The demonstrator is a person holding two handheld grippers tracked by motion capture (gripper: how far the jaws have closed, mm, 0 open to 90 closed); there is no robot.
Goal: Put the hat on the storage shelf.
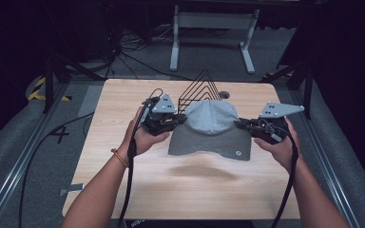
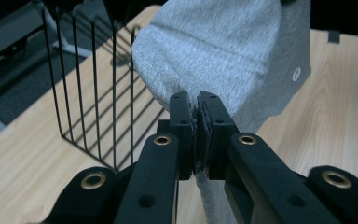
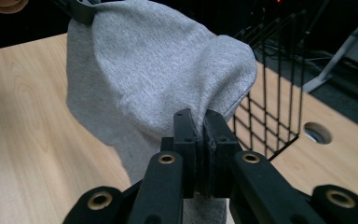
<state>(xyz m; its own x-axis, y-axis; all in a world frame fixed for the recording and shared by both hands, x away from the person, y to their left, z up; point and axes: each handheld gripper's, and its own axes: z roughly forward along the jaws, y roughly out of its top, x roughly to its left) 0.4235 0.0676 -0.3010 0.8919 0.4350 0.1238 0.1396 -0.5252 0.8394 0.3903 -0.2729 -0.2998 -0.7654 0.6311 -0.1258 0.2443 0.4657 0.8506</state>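
A grey knit garment (image 1: 210, 128) with a small round white logo hangs in the air over the middle of the wooden table, stretched between both grippers. My left gripper (image 1: 183, 119) is shut on its left edge, and in the left gripper view the grey fabric (image 2: 223, 51) is pinched between the jaws of that gripper (image 2: 199, 105). My right gripper (image 1: 240, 124) is shut on the right edge; the right gripper view shows the cloth (image 3: 154, 70) clamped in its jaws (image 3: 201, 121). The garment's lower hem hangs above its shadow on the table.
A black wire rack (image 1: 198, 89) stands just behind the garment at the table's far middle. A round cable hole (image 1: 224, 95) lies beside it. The light wood table (image 1: 180, 190) has bare surface in front. A white metal frame (image 1: 214, 28) stands on the floor beyond.
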